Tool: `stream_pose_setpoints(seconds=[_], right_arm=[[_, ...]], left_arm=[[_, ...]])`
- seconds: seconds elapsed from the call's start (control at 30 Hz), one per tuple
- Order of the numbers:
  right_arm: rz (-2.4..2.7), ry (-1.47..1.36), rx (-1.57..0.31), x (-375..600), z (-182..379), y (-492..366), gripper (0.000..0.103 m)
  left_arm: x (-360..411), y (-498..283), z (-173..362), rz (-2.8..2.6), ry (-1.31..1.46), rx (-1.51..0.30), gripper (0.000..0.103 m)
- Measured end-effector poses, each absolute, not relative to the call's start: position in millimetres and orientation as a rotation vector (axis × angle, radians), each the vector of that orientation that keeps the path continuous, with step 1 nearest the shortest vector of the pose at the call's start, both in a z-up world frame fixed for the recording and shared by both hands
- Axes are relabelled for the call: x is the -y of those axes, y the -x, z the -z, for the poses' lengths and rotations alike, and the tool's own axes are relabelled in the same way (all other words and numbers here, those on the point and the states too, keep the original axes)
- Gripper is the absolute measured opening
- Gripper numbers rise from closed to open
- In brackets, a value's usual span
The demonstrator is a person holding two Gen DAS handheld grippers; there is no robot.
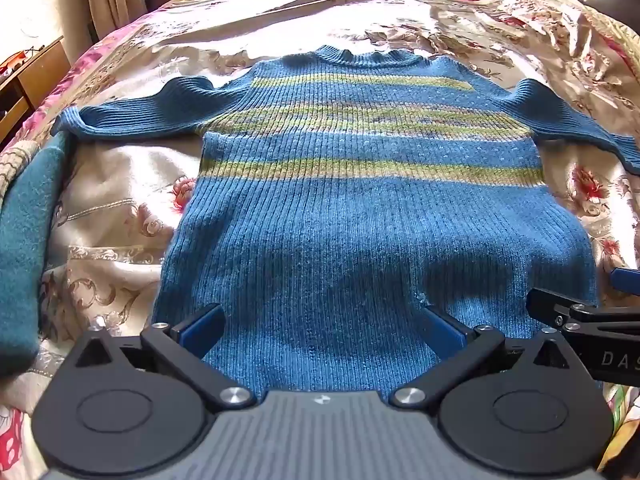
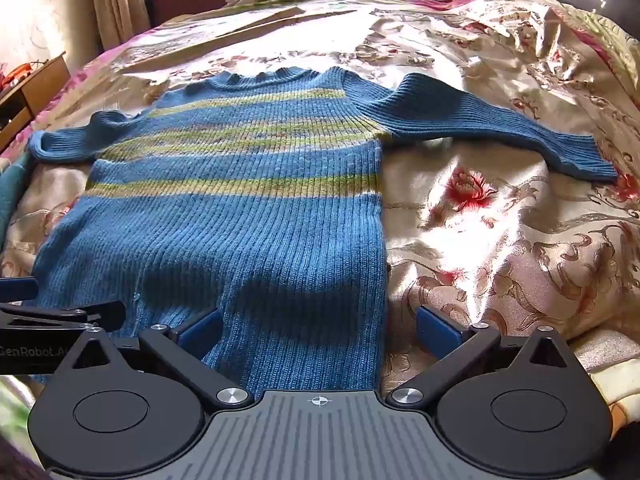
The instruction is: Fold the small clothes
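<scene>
A blue knitted sweater (image 1: 372, 208) with yellow-green stripes is laid flat and face up on the floral bedspread (image 1: 112, 216), collar toward the far edge of the bed, hem toward the near edge, both sleeves spread out sideways. The left gripper (image 1: 320, 324) is held with its jaws wide apart over the hem; nothing is clamped. The right gripper (image 2: 318, 324) is likewise spread open, straddling the sweater's right side seam near the hem, one finger over knit and the other over bedspread. A teal garment (image 1: 24, 248) is seen at the left edge of the bed.

No fold appears to have been made yet. For a clean first fold, the hem corners should probably be pinched through both knit layers, with none of the bedspread caught underneath. The loose ribbed knit is likely to stretch, so it should be lifted evenly and the edges kept aligned.
</scene>
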State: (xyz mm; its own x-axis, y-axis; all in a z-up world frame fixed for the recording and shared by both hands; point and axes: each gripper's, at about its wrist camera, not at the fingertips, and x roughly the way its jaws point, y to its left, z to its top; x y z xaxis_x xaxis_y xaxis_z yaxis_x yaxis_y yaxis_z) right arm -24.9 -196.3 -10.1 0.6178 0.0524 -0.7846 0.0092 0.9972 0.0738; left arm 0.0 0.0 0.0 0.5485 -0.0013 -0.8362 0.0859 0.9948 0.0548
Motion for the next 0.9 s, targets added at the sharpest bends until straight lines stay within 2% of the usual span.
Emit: stream_pose_setpoints(seconds=[0.9], right_arm=[[-0.005, -0.036, -0.886, 194.8, 8.8, 30.7, 0.103]], left_arm=[[-2.5, 7.7, 6.0, 0.036, -0.065, -1.002, 0.103]])
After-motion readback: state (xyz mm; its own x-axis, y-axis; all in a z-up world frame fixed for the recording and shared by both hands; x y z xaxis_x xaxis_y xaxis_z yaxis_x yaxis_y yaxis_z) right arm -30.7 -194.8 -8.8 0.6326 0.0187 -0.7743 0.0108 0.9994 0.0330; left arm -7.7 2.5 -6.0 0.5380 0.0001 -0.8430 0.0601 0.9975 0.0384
